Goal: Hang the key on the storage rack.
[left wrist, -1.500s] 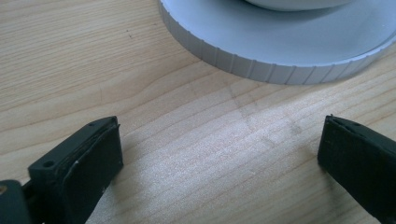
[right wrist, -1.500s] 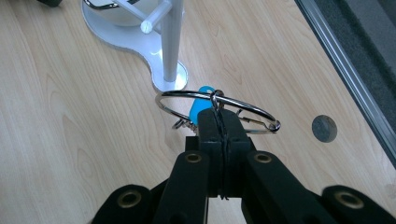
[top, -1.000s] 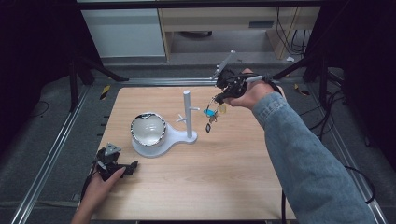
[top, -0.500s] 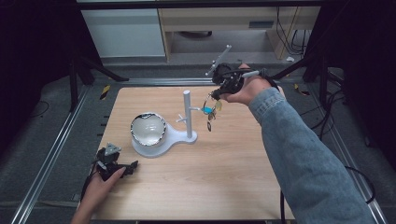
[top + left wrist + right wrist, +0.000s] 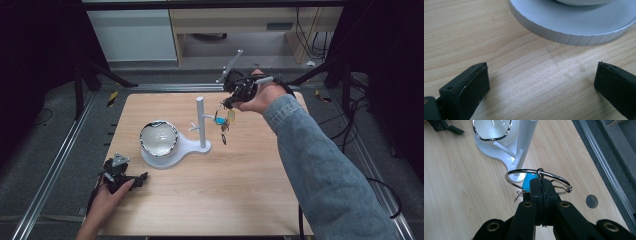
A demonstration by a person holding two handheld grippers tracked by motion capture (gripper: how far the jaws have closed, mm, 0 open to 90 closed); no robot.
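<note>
At the left, near the front corner of the wooden desk [image 5: 250, 190], the left gripper [image 5: 121, 176] lies low on the surface in the person's left hand [image 5: 107, 200]. In the left gripper view its two black fingers [image 5: 471, 87] stand wide apart with only bare wood between them, holding nothing. Just ahead of them the ribbed rim of the white stand base [image 5: 564, 32] is cut off by the top edge, so what it carries cannot be made out from there.

From the high view, the stand [image 5: 172, 150] sits near the desk's middle, with a chrome-rimmed bowl [image 5: 158, 138] on its round part and an upright white post [image 5: 201, 122] with short pegs on the narrower part beside it.

Right of the post, the right gripper [image 5: 230, 102] is held above the desk in the right hand [image 5: 260, 95], with a denim sleeve [image 5: 320, 165] running back to the lower edge. In the right gripper view its fingers [image 5: 535, 192] are pressed together on a silver key ring [image 5: 537, 178], pinching it at its near side; the ring's loop stands out beyond the fingertips, close to the post but not over a peg. A blue tag [image 5: 529, 182] and small metal pieces hang from the ring, partly hidden behind the fingers; what the pieces are is hard to tell. In the high view they dangle as small blurred shapes just right of the post.
</note>
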